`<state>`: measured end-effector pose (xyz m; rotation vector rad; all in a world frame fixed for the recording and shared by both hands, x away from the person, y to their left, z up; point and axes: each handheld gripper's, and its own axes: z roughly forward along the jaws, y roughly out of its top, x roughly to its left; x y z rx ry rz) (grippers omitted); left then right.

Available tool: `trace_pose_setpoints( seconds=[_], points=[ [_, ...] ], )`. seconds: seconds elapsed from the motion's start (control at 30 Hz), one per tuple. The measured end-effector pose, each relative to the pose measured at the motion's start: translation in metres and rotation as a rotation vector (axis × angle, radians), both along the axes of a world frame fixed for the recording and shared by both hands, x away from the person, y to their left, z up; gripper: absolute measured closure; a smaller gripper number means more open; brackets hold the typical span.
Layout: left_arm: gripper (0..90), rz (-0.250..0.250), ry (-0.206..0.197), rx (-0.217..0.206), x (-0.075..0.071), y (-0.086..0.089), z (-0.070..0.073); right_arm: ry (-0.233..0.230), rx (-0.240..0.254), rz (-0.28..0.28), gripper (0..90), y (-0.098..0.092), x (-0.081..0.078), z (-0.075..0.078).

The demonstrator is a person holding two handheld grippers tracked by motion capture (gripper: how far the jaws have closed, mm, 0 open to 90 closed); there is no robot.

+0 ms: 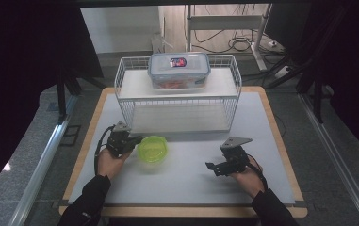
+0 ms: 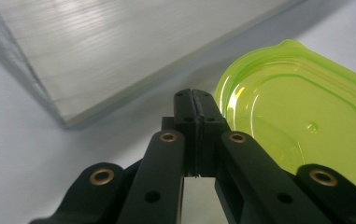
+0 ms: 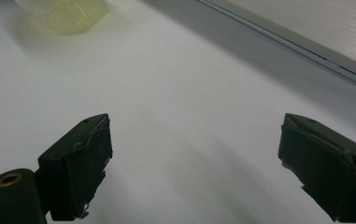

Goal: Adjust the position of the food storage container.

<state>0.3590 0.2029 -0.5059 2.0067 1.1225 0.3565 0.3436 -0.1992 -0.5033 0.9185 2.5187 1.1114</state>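
A translucent green plastic lid [image 1: 152, 149] lies flat on the white mat in front of the wire rack [image 1: 177, 101]. My left gripper [image 1: 137, 140] is just left of it, jaws pressed together with nothing between them. In the left gripper view the shut tips [image 2: 194, 95] sit right beside the green lid's [image 2: 306, 126] rim, whether touching I cannot tell. My right gripper [image 1: 213, 168] rests low over the mat at the right, pointing left, jaws wide apart and empty [image 3: 194, 140]. The green lid [image 3: 68, 11] shows far off in that view.
The white wire rack has two shelves; the lower shelf's edge [image 2: 96, 51] [image 3: 316, 28] lies close ahead of both grippers. A clear food box with a blue-rimmed lid [image 1: 179, 69] and red contents stands on the top shelf. White mat [image 1: 191, 188] covers the wooden table.
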Motion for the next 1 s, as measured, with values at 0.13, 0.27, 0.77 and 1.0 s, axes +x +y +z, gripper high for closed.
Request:
trace_pose_setpoints(
  seconds=[0.13,0.27,0.77,1.0],
  points=[
    [90.0,-0.023,0.005,-0.011,-0.004,-0.010,0.000,0.000,-0.001,0.000,10.0,0.000,0.000,-0.001],
    [90.0,-0.062,0.008,-0.017,-0.009,-0.026,0.001,0.002,-0.002,-0.001,10.0,0.000,0.001,-0.001],
    [87.6,-0.115,-0.004,0.008,-0.024,-0.044,0.002,0.007,0.002,-0.008,10.0,-0.002,0.001,0.000],
    [89.8,-0.133,0.040,-0.040,-0.038,-0.024,-0.005,0.002,0.009,-0.016,10.0,-0.005,0.002,0.001]
  ],
)
